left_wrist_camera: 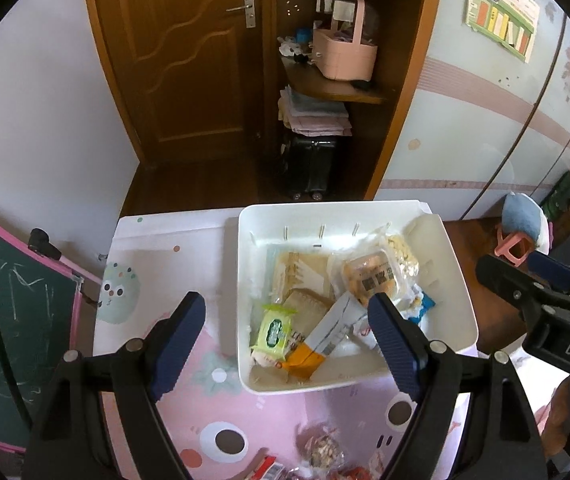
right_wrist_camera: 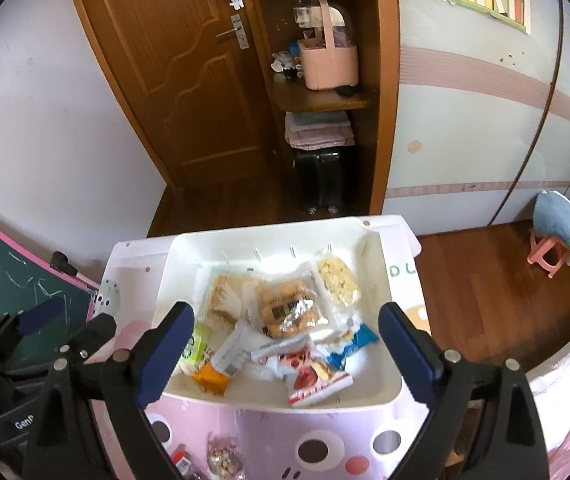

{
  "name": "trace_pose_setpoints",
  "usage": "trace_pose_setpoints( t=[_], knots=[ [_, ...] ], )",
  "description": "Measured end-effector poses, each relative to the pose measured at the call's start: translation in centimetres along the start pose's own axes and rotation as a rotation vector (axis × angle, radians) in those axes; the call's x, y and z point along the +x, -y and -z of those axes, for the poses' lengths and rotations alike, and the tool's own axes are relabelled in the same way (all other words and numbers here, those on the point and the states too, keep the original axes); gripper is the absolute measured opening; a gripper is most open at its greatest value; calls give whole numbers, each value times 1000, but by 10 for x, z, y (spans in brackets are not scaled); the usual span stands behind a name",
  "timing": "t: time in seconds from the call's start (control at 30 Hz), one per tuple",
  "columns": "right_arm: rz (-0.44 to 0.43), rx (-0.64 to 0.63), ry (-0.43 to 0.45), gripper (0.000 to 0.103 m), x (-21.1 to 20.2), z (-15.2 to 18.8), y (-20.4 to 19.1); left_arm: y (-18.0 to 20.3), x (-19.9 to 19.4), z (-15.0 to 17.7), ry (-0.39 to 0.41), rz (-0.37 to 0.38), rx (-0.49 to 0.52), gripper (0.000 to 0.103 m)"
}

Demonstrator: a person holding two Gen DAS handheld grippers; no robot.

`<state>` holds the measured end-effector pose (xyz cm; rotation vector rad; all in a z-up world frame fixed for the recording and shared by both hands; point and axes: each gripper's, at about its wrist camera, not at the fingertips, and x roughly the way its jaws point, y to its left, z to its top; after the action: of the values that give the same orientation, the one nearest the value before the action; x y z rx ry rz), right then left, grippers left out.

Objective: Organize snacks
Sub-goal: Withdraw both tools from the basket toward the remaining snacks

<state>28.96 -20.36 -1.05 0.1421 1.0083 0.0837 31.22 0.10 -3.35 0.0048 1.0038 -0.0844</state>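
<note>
So both grippers are up in the air over the table; left gripper (left_wrist_camera: 287,344) has its jaws spread wide with nothing between them, right gripper (right_wrist_camera: 287,354) same deal, wide apart and empty.

The white bin (left_wrist_camera: 463,300) sits on the pink cartoon table mat (left_wrist_camera: 153,272) toward the far side, and it's already got most of the snacks piled in: a tray pack of golden round biscuits (right_wrist_camera: 289,308) on top in the middle, a bag of pale puffed bits (right_wrist_camera: 339,282) at the far right, a beige wafer-looking pack (right_wrist_camera: 223,296) at the left, a green-and-white packet (left_wrist_camera: 275,326), an orange-tipped sachet (left_wrist_camera: 305,358), a red-and-white packet (right_wrist_camera: 313,374) near the front wall, and a blue wrapper (right_wrist_camera: 355,344) just beside it.

What's left looks like the loose stuff on the mat on the near side of the bin; a clear bag of nuts (left_wrist_camera: 323,450) and a red packet (left_wrist_camera: 267,468) right at the bottom edge, partly cut off so I can't say exactly what they are.

My guess for doing the next bit well: drop onto the nut bag from above, pinch it at the crimped edge rather than the fat middle so it doesn't squirt out; lift clear of the bin's front wall before releasing; aim for the open patch near the front left so the pile doesn't topple.
</note>
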Motion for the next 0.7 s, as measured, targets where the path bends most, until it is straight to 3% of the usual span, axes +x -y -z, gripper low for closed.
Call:
trace_pose_setpoints(
  t=[0.33, 0.7],
  knots=[
    [38, 13, -4, 94, -48, 53, -11, -13, -49, 48, 32, 35, 12, 85],
    [94, -12, -16, 94, -100, 135, -30, -19, -101, 128, 41, 68, 126, 86]
  ],
)
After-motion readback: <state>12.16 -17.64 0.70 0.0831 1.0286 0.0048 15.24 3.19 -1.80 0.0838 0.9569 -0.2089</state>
